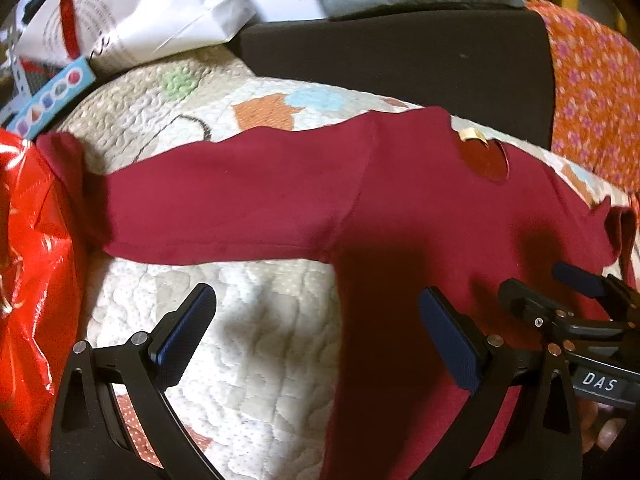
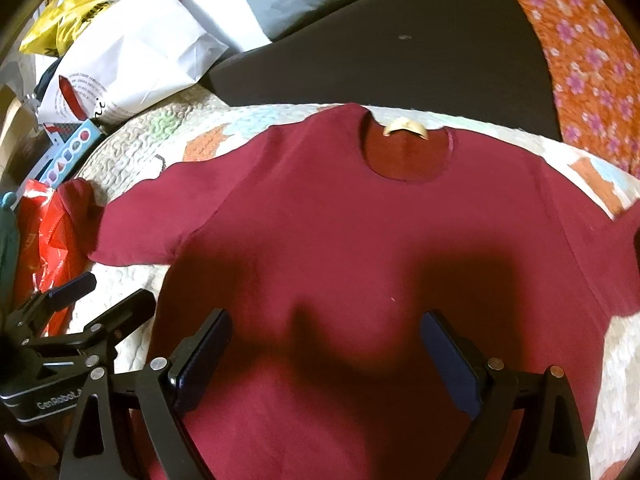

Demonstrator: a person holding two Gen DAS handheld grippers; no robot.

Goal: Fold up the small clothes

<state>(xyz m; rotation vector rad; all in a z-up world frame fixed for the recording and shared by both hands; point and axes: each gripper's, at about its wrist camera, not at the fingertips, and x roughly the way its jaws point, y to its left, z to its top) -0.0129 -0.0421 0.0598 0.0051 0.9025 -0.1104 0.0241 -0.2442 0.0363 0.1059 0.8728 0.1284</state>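
A dark red long-sleeved shirt (image 2: pixel 340 240) lies spread flat on a patterned quilt (image 2: pixel 132 152), neck hole away from me with a cream label (image 2: pixel 404 126) showing. Its left sleeve (image 1: pixel 224 196) stretches out to the left. My left gripper (image 1: pixel 316 316) is open and empty, low over the quilt and the shirt's left side below the sleeve. My right gripper (image 2: pixel 326 344) is open and empty over the shirt's lower middle. Each gripper also shows in the other view: the right one at the left wrist view's right edge (image 1: pixel 560 292), the left one at the right wrist view's left edge (image 2: pixel 100 296).
A shiny red bag (image 1: pixel 28 260) lies at the quilt's left edge by the sleeve cuff. A white paper bag (image 2: pixel 132 52), a blue box (image 1: pixel 52 96) and a yellow bag (image 2: pixel 68 20) sit at the far left. A black cushion (image 2: pixel 400 52) and an orange flowered cloth (image 2: pixel 588 60) lie behind.
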